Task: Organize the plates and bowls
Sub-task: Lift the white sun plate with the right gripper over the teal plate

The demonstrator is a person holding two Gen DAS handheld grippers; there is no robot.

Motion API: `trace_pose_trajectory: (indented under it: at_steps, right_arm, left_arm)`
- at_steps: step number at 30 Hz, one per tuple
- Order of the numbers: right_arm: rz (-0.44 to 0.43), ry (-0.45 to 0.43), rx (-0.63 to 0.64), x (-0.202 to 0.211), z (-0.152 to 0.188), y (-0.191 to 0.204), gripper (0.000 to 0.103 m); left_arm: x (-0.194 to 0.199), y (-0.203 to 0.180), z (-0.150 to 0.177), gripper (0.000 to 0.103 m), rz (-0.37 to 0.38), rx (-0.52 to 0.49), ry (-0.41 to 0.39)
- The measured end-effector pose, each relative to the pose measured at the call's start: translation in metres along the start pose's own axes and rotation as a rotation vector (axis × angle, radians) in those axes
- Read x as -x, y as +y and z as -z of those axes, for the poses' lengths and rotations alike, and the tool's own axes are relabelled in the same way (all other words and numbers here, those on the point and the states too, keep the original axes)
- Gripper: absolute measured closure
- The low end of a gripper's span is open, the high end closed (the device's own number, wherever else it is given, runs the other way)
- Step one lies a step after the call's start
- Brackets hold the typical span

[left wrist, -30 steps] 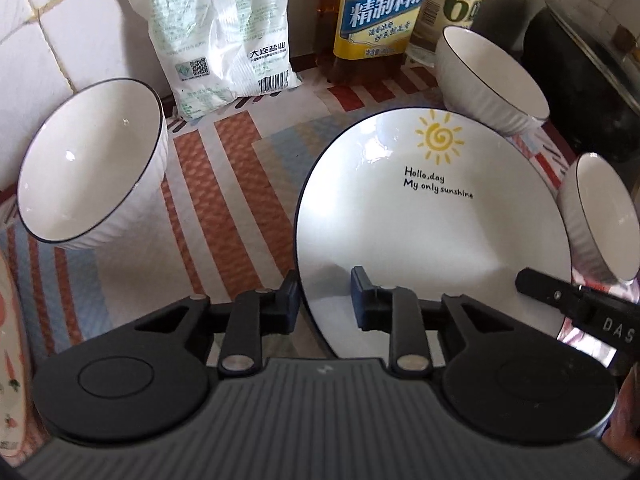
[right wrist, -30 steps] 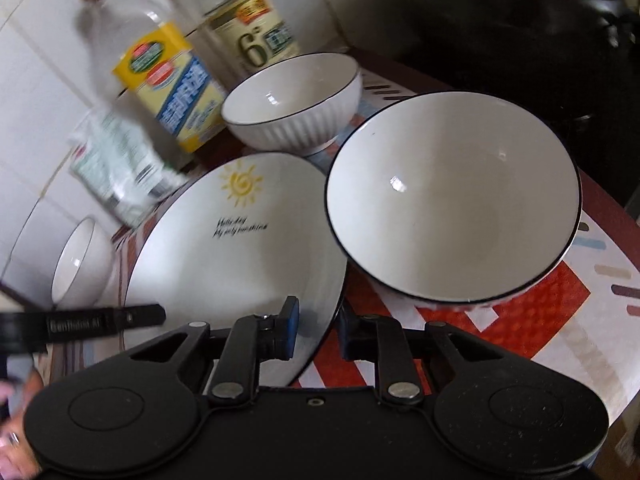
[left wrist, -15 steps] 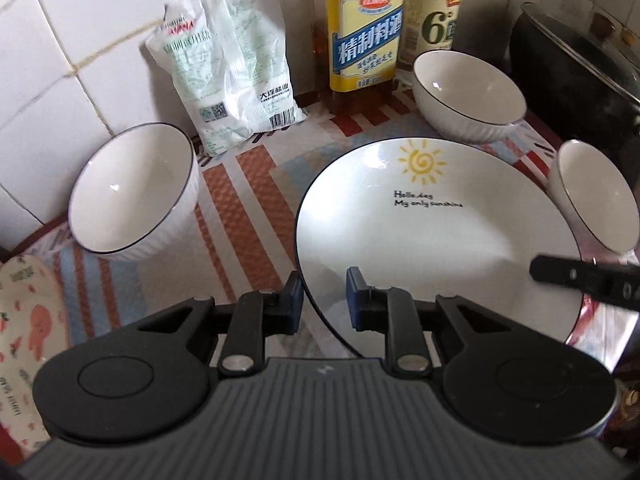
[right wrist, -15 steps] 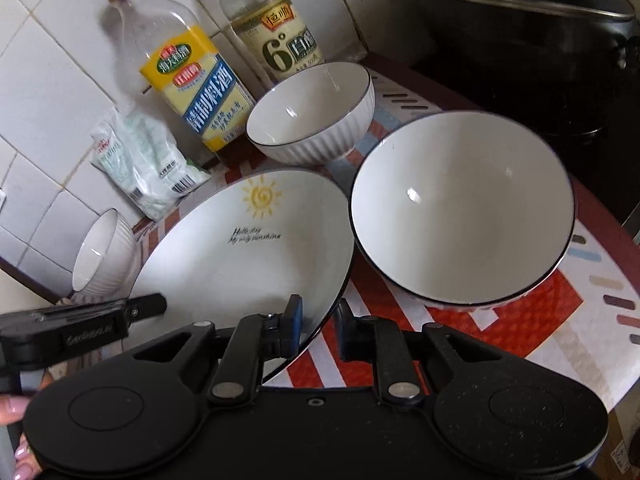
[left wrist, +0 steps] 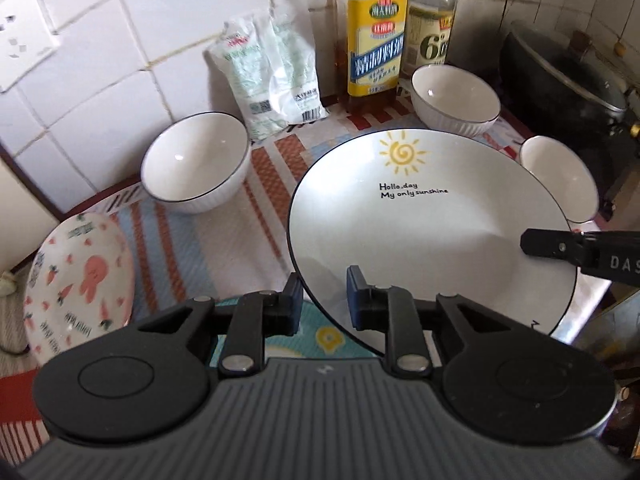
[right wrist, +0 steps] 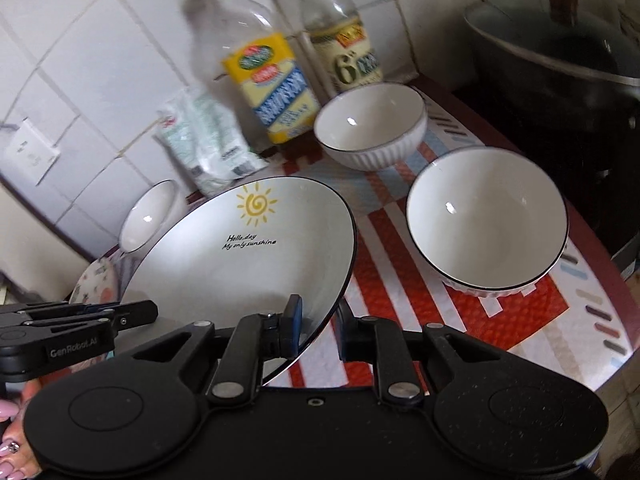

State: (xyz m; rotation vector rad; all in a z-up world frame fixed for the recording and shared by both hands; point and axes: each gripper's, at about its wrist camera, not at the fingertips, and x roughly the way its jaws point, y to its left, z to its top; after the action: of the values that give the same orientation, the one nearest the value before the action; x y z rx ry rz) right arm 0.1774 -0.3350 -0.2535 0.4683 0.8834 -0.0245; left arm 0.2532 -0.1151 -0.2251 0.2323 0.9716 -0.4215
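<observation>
A white sun plate (left wrist: 432,236) with a black rim is held off the striped mat by both grippers. My left gripper (left wrist: 322,300) is shut on its near left rim. My right gripper (right wrist: 318,326) is shut on its near right rim; that plate (right wrist: 240,264) fills the middle of the right wrist view. White ribbed bowls stand on the mat: one at left (left wrist: 196,162), one at the back (left wrist: 456,100), one at right (right wrist: 486,220). A carrot-patterned plate (left wrist: 78,284) lies at far left.
Two bottles (left wrist: 374,36) and a white bag (left wrist: 270,72) stand against the tiled wall. A dark lidded pot (right wrist: 560,56) sits at the right. The mat's edge (right wrist: 608,320) drops off at the right front.
Both grippers have pulled back and up with the sun plate, lifting it off the mat. More of the counter, the carrot plate and the wall socket have come into view.
</observation>
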Motion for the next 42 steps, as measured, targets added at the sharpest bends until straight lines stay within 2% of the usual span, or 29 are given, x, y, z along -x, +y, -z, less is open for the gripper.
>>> trace_pose_trajectory:
  at_steps: [4,10,20,32,42]
  right_arm:
    - [-0.023,-0.008,0.041,0.023,0.004,0.011,0.082]
    - [-0.048,0.0,0.135,0.056,0.016,0.032,0.08]
    - [-0.093,0.01,0.238,0.085,0.045,0.063,0.079]
    - [-0.127,0.09,0.341,0.076,0.076,0.092,0.079]
    - [-0.151,0.157,0.372,0.042,0.087,0.104,0.079]
  left_arm:
    - [0.029,0.002,0.011,0.082,0.005,0.015,-0.009]
    - [0.07,0.003,0.034,0.082,-0.039,0.067,-0.034]
    - [0.11,0.017,0.078,0.082,-0.077,0.148,-0.045]
    - [0.111,0.039,0.132,0.082,-0.116,0.274,-0.004]
    - [0.087,0.061,0.149,0.082,-0.135,0.347,0.056]
